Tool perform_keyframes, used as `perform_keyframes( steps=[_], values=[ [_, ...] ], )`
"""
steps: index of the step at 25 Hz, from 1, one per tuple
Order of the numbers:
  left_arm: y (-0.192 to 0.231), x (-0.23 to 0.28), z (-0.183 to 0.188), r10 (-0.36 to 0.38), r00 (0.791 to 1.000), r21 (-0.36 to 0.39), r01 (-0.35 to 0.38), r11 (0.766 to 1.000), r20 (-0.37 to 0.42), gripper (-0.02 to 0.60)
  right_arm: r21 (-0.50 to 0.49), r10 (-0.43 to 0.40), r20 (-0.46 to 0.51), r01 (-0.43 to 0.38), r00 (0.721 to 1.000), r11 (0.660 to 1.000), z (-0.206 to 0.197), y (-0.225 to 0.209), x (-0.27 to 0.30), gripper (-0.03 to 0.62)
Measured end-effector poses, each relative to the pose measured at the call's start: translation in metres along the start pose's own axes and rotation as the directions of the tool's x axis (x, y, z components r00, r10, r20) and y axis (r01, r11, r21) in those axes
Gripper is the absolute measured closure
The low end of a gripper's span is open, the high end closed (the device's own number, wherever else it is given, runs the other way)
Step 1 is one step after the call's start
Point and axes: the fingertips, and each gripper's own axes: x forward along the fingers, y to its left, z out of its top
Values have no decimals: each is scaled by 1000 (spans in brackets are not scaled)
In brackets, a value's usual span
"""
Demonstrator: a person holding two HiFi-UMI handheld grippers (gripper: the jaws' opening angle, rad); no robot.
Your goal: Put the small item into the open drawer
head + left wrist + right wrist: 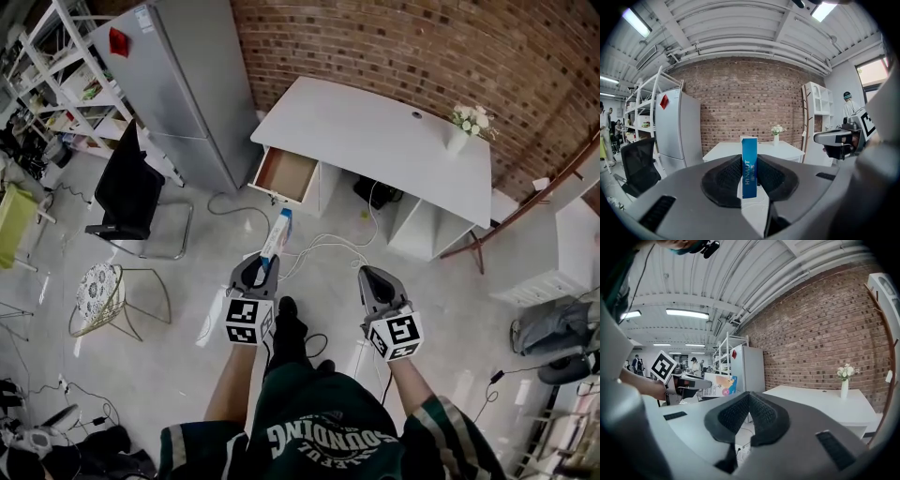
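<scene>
My left gripper (266, 266) is shut on a small blue and white box (277, 233), which stands upright between the pads (730, 177) in the left gripper view as the box (749, 166). Ahead stands a white desk (375, 141) with its left drawer (285, 174) pulled open, brown inside. The box is well short of the drawer, over the floor. My right gripper (371, 279) is beside the left one, shut with nothing in it; its pads (761, 414) meet at the tips. The box (719, 384) and the left gripper also show at the left of the right gripper view.
A grey fridge (192, 80) stands left of the desk, with a black chair (131, 192) and a wire stool (101, 291) nearer. White cables (323, 246) trail on the floor before the desk. A vase of flowers (466, 125) sits on the desk's right end.
</scene>
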Motion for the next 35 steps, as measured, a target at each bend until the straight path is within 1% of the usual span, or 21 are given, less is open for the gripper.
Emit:
perform_keyframes(
  steps=[4,9,13,17,21,27,35],
  values=[
    [14,29,3,-19,1000,-6,19,1000,2,485,-3,1,-9,-1,1000,1000,0,-6,30,569],
    [43,75,8,-42,999,1,42,999,4,485,-5,-1,-27,1,1000,1000,4,-18,84,569],
    [73,116,18,-70,997,-23,70,997,15,485,-5,5,-43,-5,999,1000,8,-26,138,569],
    [110,154,32,-80,997,-9,80,997,15,485,4,11,-47,-11,999,1000,21,-29,194,569],
    [144,185,37,-82,997,-14,82,997,8,485,7,13,-49,-12,999,1000,31,-36,240,569],
    [183,221,36,-87,996,-28,87,996,-3,485,6,8,-73,-7,997,1000,34,-47,292,569],
    [223,251,28,-96,995,-43,95,995,-29,486,34,-8,-93,11,996,999,31,-53,340,569]
  ],
)
